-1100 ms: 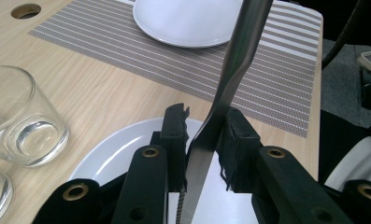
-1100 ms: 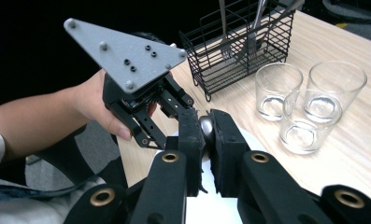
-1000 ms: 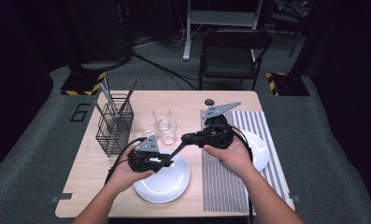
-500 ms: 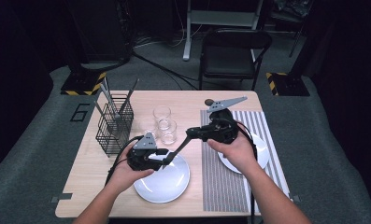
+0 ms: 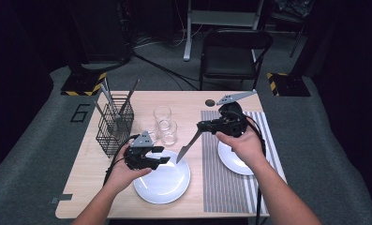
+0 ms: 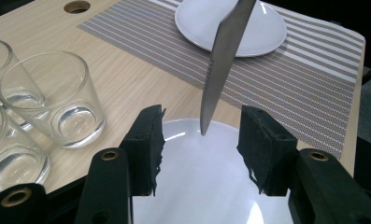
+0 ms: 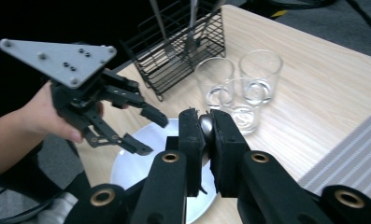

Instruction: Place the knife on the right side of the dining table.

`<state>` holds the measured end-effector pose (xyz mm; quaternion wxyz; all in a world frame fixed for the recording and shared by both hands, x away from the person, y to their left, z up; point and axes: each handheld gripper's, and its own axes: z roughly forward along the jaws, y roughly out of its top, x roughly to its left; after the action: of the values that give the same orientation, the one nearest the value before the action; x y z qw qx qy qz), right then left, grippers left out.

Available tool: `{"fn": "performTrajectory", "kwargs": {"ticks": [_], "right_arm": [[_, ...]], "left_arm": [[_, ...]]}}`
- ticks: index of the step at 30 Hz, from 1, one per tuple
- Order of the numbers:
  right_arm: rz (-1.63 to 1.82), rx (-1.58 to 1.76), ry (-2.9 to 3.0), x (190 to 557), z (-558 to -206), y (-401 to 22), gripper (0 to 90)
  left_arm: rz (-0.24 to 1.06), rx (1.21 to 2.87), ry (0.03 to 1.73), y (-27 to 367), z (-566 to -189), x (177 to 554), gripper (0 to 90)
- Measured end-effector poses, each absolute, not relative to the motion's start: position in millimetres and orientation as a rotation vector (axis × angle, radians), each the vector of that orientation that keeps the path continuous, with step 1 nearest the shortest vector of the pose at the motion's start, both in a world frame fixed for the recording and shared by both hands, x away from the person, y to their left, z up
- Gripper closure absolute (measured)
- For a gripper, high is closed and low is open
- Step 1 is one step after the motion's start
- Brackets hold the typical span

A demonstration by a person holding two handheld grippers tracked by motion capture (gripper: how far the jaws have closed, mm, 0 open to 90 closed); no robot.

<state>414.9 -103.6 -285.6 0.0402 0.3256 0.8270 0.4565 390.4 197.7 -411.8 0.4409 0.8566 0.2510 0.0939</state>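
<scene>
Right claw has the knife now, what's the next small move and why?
Probably carry the knife right and lay it on the striped mat beside the small plate. The right claw grips its handle, and the left claw has just opened, its jaws standing clear of the blade.

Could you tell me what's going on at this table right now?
A person is passing a table knife between two handheld grippers. The right gripper is shut on the knife's handle and holds it blade-down over the near white plate. The left gripper has just been opening; its jaws now stand apart with the blade tip between them, untouched. A second plate sits on the striped placemat, and three glasses and a wire cutlery basket stand farther back.
</scene>
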Motion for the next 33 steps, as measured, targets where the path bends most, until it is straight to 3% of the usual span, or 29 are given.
{"fn": "performTrajectory", "kwargs": {"ticks": [33], "right_arm": [[1.27, 1.207, 2.356, 461.7, -281.3, -142.4, 83.9]], "left_arm": [[0.272, 2.125, 0.693, 213.9, -415.0, 385.4, 47.6]]}}
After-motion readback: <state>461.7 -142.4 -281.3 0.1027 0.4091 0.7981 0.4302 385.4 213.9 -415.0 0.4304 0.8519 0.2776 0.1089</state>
